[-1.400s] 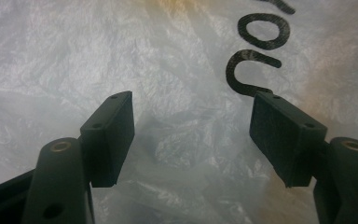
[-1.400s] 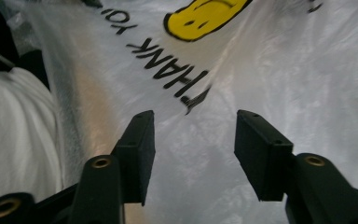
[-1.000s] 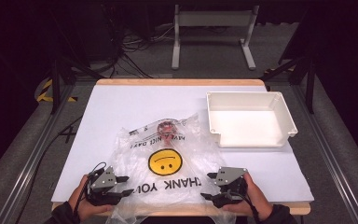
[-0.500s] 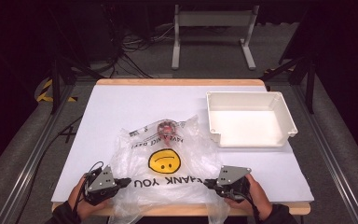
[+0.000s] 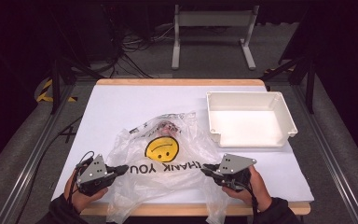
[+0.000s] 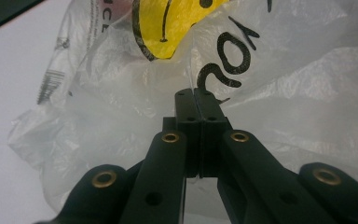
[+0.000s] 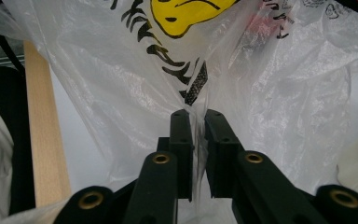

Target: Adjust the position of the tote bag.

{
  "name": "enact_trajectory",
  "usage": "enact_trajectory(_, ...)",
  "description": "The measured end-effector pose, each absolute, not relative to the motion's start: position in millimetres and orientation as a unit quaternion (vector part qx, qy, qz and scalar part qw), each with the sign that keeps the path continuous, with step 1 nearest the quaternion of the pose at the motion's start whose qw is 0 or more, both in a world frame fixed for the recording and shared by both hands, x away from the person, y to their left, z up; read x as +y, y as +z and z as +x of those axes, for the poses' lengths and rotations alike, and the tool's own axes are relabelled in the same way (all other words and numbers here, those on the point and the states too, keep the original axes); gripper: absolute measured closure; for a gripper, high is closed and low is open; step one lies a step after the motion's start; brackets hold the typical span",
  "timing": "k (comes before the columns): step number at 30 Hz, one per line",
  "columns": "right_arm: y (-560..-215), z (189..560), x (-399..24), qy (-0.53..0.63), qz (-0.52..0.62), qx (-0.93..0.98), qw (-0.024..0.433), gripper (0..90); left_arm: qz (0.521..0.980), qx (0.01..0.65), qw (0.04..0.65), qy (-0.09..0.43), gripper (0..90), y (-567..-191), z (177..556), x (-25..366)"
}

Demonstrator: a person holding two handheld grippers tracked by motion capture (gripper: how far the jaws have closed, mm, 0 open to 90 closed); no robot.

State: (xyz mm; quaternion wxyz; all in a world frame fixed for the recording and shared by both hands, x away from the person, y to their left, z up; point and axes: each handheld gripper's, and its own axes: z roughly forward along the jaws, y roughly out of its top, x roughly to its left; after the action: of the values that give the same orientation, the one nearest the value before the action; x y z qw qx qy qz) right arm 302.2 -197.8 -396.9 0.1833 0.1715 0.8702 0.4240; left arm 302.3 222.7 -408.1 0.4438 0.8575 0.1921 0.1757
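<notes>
A clear plastic bag [image 5: 168, 175] with a yellow smiley face [image 5: 161, 148] and "THANK YOU" print lies crumpled on the white table [image 5: 121, 107]. A reddish item [image 5: 170, 125] shows through its far end. My left gripper [image 5: 125, 168] is shut on the bag's left edge; in the left gripper view the jaws [image 6: 194, 95] meet on the film [image 6: 284, 93]. My right gripper [image 5: 204, 169] pinches the right edge. Its jaws [image 7: 196, 114] have just been opening slightly, leaving a thin gap with the film [image 7: 121, 70] still caught between them.
An empty white tray [image 5: 249, 100] sits at the back right of the table. The wooden front edge [image 7: 44, 140] runs just below both hands. Dark floor, cables and a stand's legs [image 5: 212, 37] lie beyond the table.
Both grippers have closed on the bag's near edges and risen a little. The near part of the bag now lifts off the table between them.
</notes>
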Motion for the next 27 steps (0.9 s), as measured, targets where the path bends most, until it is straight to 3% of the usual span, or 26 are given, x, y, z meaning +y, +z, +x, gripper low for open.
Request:
enact_trajectory(3,-393.0,310.9,-194.8,0.419,0.187,0.867,0.197,60.4,0.855,0.19,0.446,0.182,89.8,-404.0,307.6,222.5)
enact_trajectory(9,-390.2,327.0,-185.3,0.372,0.191,0.886,0.201,47.5,0.859,0.192,0.439,0.179,89.7,-404.0,321.2,218.9)
enact_trajectory(14,-380.0,323.5,-183.4,0.334,0.173,0.901,0.214,51.0,0.865,0.185,0.431,0.176,89.7,-407.1,321.0,215.5)
enact_trajectory(21,-382.7,332.8,-182.1,0.333,0.172,0.909,0.179,55.4,0.864,0.189,0.431,0.179,89.4,-406.6,323.2,217.2)
enact_trajectory(22,-382.7,332.8,-182.1,0.333,0.172,0.909,0.179,63.3,0.862,0.192,0.432,0.181,89.4,-406.6,323.8,218.0)
enact_trajectory(23,-384.5,337.3,-179.9,0.329,0.164,0.914,0.171,76.8,0.862,0.194,0.432,0.181,88.9,-406.6,324.4,218.3)
enact_trajectory(25,-382.6,340.7,-177.4,0.335,0.157,0.912,0.175,85.4,0.86,0.197,0.433,0.184,88.9,-405.7,327.5,219.7)
enact_trajectory(27,-379.4,343.9,-175.6,0.341,0.156,0.909,0.182,88.1,0.859,0.199,0.434,0.188,89.0,-404.1,330.9,221.5)
